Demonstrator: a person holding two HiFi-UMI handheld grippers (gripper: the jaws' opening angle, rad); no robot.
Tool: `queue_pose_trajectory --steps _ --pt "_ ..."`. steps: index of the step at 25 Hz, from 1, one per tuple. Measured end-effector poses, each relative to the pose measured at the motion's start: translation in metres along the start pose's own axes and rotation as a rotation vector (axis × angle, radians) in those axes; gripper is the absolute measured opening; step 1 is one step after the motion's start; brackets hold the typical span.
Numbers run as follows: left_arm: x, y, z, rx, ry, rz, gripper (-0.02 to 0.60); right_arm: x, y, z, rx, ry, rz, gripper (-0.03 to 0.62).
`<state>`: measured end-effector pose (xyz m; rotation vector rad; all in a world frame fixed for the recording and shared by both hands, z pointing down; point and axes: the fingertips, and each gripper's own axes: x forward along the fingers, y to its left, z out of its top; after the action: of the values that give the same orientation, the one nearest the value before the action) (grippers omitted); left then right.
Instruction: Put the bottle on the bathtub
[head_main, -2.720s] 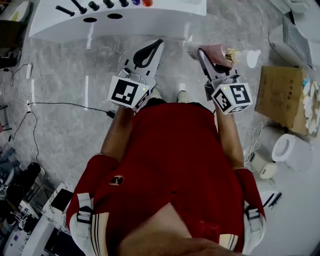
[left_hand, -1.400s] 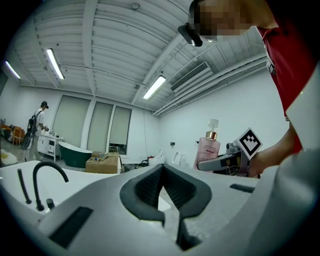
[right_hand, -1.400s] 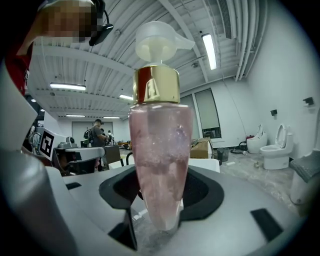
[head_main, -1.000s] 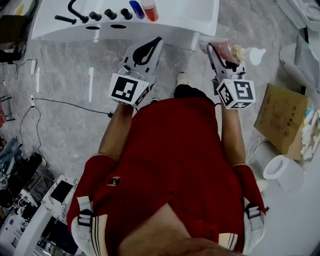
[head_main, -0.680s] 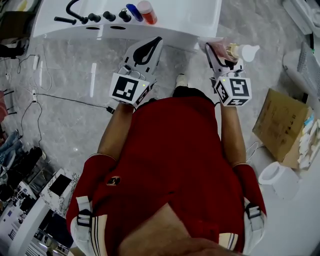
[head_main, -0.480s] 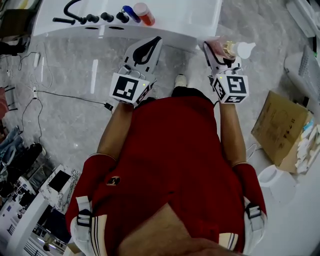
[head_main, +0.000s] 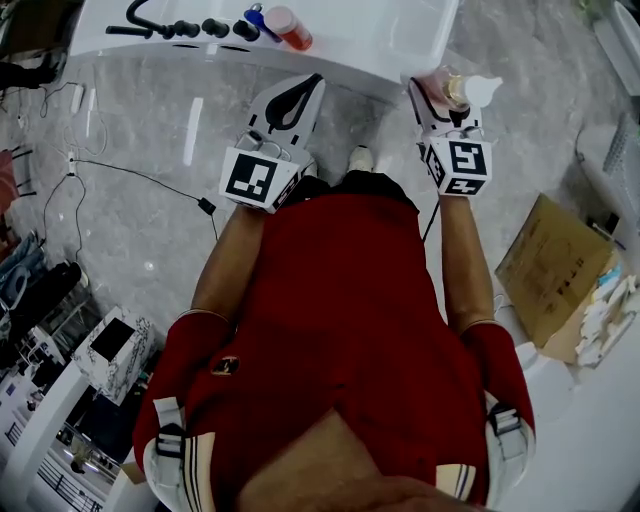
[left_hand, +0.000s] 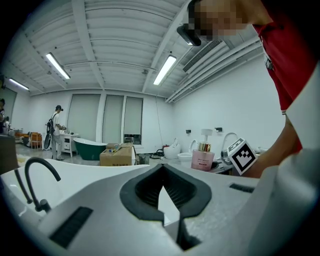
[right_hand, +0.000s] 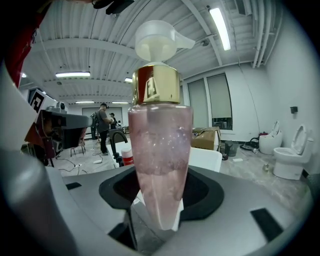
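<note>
A pink bottle (head_main: 441, 82) with a gold collar and white pump stands upright in my right gripper (head_main: 438, 92), which is shut on its lower body. The right gripper view shows the bottle (right_hand: 160, 145) filling the middle, pinched between that gripper's (right_hand: 159, 202) pads. The bottle hangs just off the near right corner of the white bathtub (head_main: 385, 35), over the floor. My left gripper (head_main: 306, 92) is shut and empty, pointing at the tub's near rim. From the left gripper view, the shut left gripper (left_hand: 161, 176) frames the tub rim (left_hand: 85, 175) and the bottle (left_hand: 203, 159) at right.
A red bottle (head_main: 289, 24), a blue bottle (head_main: 257, 17) and a black faucet with knobs (head_main: 180, 26) stand on the tub's rim. A cardboard box (head_main: 555, 275) lies on the floor at right, a cable (head_main: 150, 182) at left. People (right_hand: 103, 127) stand far off.
The tub has come nearer to both grippers. The right gripper, still holding the bottle, now sits beside the tub's near right corner. The left gripper stays shut.
</note>
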<state>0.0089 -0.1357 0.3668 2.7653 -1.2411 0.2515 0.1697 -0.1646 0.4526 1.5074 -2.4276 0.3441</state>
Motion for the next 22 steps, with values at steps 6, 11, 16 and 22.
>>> queue_pose_trajectory --steps 6,11,16,22 --pt "0.008 0.012 0.003 0.005 -0.015 -0.02 0.006 0.023 -0.004 -0.014 -0.024 0.04 -0.022 0.225" --pt "0.013 0.019 0.001 0.012 0.002 -0.048 0.006 0.041 -0.01 -0.031 -0.025 0.077 -0.05 0.225" --pt "0.017 0.028 0.0 0.02 0.003 -0.066 0.006 0.06 -0.016 -0.049 -0.03 0.115 -0.072 0.225" --pt "0.02 0.036 -0.004 0.029 0.007 -0.069 0.006 0.076 -0.022 -0.071 -0.038 0.156 -0.079 0.225"
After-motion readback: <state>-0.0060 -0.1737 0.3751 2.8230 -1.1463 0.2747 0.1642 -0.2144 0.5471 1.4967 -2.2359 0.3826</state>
